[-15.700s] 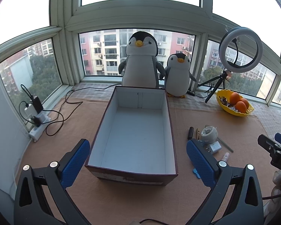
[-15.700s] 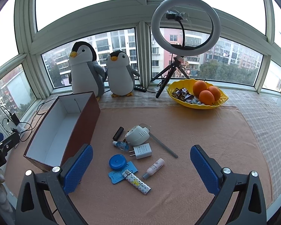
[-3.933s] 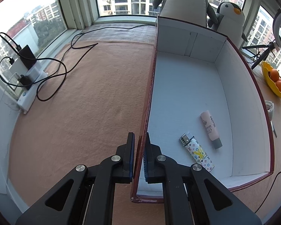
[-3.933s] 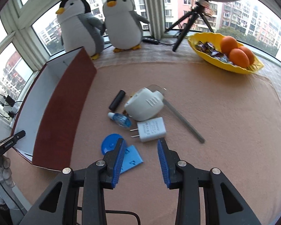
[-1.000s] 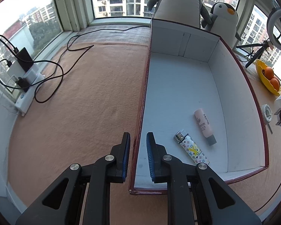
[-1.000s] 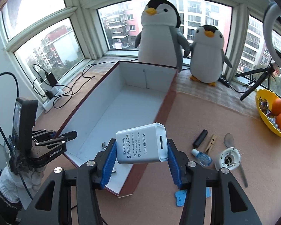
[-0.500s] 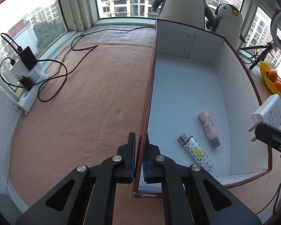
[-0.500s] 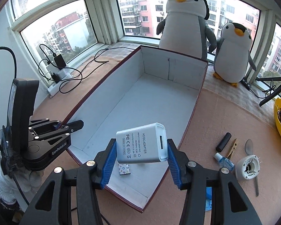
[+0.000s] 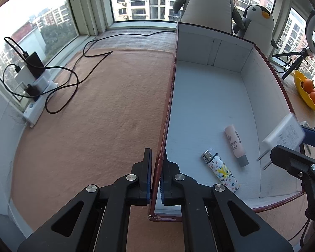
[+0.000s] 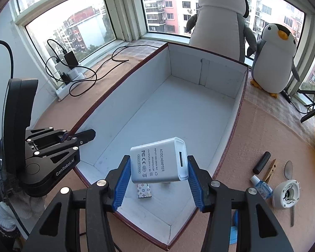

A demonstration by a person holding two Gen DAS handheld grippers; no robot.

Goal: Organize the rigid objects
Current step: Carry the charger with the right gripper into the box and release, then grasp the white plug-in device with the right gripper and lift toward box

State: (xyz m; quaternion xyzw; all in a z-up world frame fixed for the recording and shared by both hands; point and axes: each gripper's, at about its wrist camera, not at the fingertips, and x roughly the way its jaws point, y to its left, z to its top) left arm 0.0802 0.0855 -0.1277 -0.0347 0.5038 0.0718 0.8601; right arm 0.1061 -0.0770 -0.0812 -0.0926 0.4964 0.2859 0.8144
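White AC adapter point(image 10: 159, 163) tilted above open box point(image 10: 178, 109), label up. Inside box, flat on white floor: patterned lighter point(image 9: 221, 173) beside pink tube point(image 9: 235, 145).

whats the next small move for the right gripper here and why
Probably lower a little and open. The right gripper holds the white adapter above the box floor, over the patterned lighter, while the left gripper pinches the box wall steady.

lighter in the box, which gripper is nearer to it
Right. The right gripper hangs just above the lighter, holding the adapter; the left gripper clamps the box wall, off to the side.
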